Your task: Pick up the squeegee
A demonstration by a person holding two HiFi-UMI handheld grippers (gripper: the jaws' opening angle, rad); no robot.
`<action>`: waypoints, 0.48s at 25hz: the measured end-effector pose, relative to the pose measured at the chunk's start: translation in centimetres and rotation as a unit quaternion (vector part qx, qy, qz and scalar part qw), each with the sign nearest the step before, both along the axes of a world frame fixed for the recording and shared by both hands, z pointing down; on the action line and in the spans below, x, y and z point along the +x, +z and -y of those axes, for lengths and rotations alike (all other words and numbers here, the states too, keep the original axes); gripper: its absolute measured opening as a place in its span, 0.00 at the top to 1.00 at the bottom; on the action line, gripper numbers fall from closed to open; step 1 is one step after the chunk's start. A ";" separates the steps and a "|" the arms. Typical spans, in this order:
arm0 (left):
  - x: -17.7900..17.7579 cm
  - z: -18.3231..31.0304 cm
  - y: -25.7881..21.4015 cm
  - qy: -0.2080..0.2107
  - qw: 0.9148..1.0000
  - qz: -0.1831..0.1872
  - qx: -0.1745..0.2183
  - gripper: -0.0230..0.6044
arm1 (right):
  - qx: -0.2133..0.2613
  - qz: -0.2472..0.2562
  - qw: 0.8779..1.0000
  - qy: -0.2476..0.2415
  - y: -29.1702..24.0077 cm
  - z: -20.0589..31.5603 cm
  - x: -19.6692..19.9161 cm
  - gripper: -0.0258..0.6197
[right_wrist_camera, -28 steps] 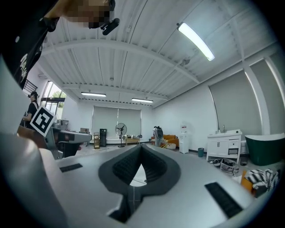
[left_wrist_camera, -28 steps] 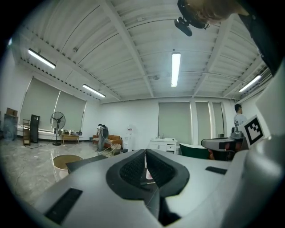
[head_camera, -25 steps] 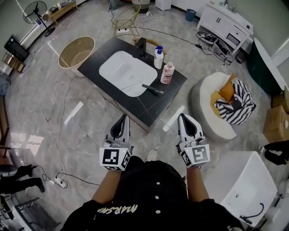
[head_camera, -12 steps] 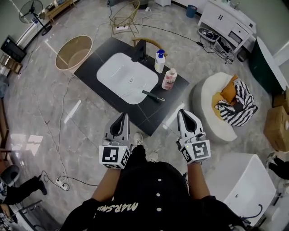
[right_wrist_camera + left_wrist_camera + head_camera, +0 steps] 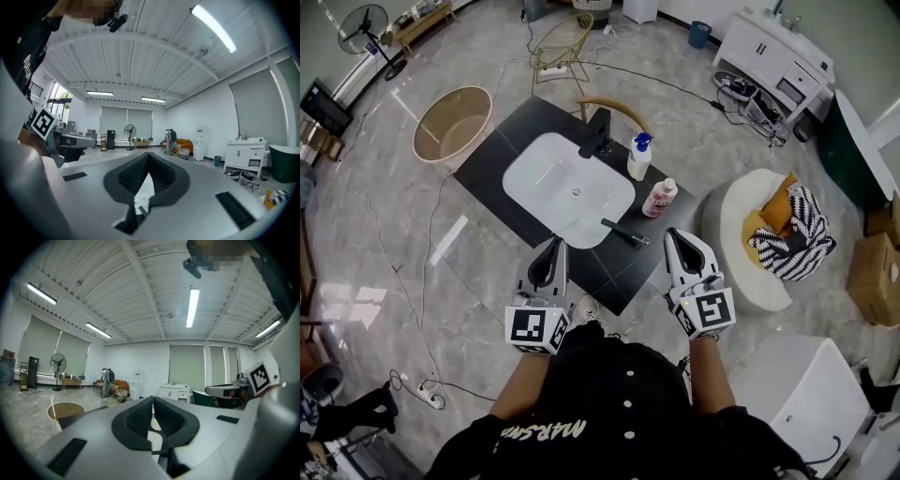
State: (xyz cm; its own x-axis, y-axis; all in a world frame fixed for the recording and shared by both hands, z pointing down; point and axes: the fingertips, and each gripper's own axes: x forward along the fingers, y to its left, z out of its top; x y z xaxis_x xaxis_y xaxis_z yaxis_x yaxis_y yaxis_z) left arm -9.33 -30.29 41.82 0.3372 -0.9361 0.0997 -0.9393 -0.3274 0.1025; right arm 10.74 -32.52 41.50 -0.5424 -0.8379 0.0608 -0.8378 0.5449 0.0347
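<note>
While the left gripper (image 5: 551,251) and right gripper (image 5: 679,244) are both closed and empty, the squeegee (image 5: 624,232) ahead of the right jaws looks light and stiff, best pinched mid-handle.

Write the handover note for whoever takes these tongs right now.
Left tongs: shut, empty.
Right tongs: shut, empty, nearer the squeegee.
Squeegee: lying on the black counter, beside the white basin, below the pink bottle in the head view.
Done: nothing picked up.
To do: probably open the right tongs, reach in, close on it, lift.
</note>
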 end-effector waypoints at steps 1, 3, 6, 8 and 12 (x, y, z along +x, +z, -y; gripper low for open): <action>-0.3 0.5 0.2 -0.001 1.000 0.000 -0.004 0.93 | -0.002 -0.002 1.000 -0.001 0.2 0.5 -0.2 0.97; -0.7 1.5 0.9 0.000 1.000 -0.001 -0.012 0.93 | -0.008 -0.007 1.000 -0.004 0.7 1.5 -0.7 0.97; -1.0 2.6 1.6 0.005 1.000 -0.002 -0.025 0.93 | -0.016 -0.021 1.000 -0.012 1.6 2.8 -1.6 0.97; -1.0 3.4 2.0 0.010 0.999 -0.006 -0.031 0.93 | -0.022 -0.030 0.999 -0.019 2.3 3.8 -2.2 0.97; -1.0 4.6 3.6 0.019 0.999 -0.007 -0.047 0.93 | -0.059 -0.075 0.994 -0.051 5.8 5.4 -3.7 0.96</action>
State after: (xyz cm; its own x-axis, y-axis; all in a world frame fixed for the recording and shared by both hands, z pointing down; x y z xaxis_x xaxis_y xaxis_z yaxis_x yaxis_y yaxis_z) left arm -10.30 -34.85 45.44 0.3740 -0.9093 0.1826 -0.9248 -0.3508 0.1470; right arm 7.00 -37.95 47.27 -0.6015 -0.7614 0.2419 -0.7684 0.6342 0.0854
